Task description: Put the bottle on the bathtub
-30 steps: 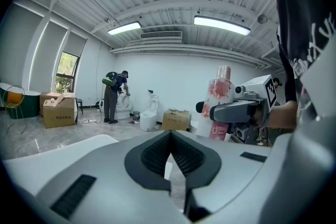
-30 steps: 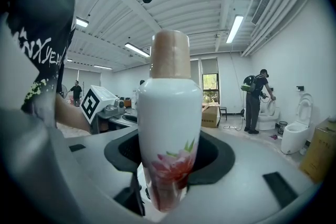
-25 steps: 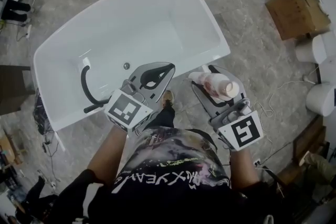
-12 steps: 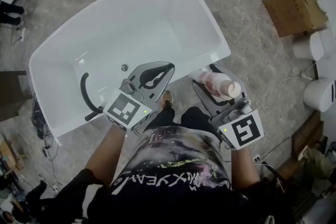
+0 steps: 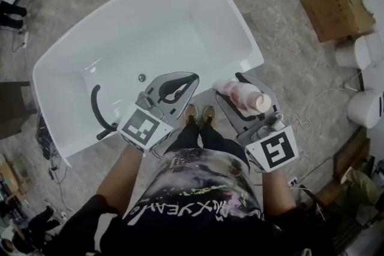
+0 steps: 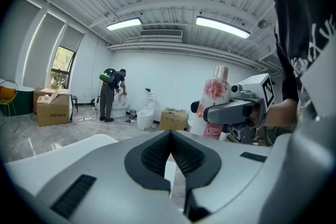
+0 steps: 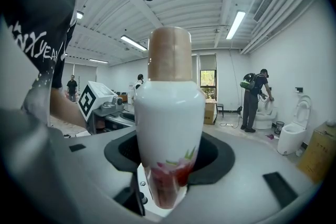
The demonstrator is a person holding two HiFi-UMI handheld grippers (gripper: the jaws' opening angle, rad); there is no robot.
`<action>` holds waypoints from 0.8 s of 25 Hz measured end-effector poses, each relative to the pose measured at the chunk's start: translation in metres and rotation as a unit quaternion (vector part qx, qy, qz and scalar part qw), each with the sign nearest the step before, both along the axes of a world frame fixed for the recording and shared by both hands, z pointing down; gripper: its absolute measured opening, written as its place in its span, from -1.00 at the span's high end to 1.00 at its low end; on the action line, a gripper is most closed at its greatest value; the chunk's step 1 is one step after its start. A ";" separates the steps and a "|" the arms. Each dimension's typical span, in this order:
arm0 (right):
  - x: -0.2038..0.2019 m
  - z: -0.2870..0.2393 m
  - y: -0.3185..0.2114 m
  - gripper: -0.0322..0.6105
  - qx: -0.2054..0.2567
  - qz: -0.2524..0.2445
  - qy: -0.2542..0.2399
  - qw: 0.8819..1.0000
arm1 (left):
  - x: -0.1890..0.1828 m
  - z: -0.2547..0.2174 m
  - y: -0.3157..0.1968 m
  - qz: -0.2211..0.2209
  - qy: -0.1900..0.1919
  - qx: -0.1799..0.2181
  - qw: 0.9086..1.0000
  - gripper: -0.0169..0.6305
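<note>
Both shoes (image 5: 200, 114) now stand side by side on the floor (image 5: 288, 69) below the tub (image 5: 156, 21), where only one showed a moment ago, and my right gripper (image 5: 233, 88) has drifted slightly left. Its jaws are clamped on the lower body of the bottle (image 5: 242, 95), white with a red flower print and a tan cap. That bottle hangs over the floor just beside the tub's near rim, not resting on it. My left gripper (image 5: 187, 80) is pinched closed on nothing, near the right one.
</note>
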State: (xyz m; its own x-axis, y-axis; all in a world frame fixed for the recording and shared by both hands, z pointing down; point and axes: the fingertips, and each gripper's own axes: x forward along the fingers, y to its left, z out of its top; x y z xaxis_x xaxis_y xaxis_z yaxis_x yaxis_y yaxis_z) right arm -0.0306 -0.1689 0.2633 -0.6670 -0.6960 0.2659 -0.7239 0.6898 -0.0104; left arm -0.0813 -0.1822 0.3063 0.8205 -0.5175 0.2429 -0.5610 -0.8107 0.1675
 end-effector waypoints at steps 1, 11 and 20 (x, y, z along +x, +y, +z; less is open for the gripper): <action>0.001 0.001 -0.002 0.21 -0.001 -0.001 0.000 1.000 | 0.001 -0.001 -0.002 -0.004 -0.001 -0.001 1.000 0.91; 0.013 0.027 -0.009 0.21 -0.013 -0.004 -0.009 1.000 | 0.015 0.013 -0.011 -0.024 0.013 -0.002 1.000 0.92; 0.018 0.061 -0.024 0.21 -0.022 -0.004 -0.015 1.000 | 0.019 0.042 -0.023 -0.031 0.010 -0.010 0.999 0.92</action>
State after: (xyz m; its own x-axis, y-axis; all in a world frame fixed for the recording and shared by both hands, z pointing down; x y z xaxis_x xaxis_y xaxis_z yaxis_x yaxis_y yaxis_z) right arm -0.0124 -0.1926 0.3239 -0.6813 -0.6778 0.2763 -0.7166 0.6947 -0.0629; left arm -0.0620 -0.2049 0.3486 0.7922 -0.5619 0.2381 -0.6057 -0.7714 0.1951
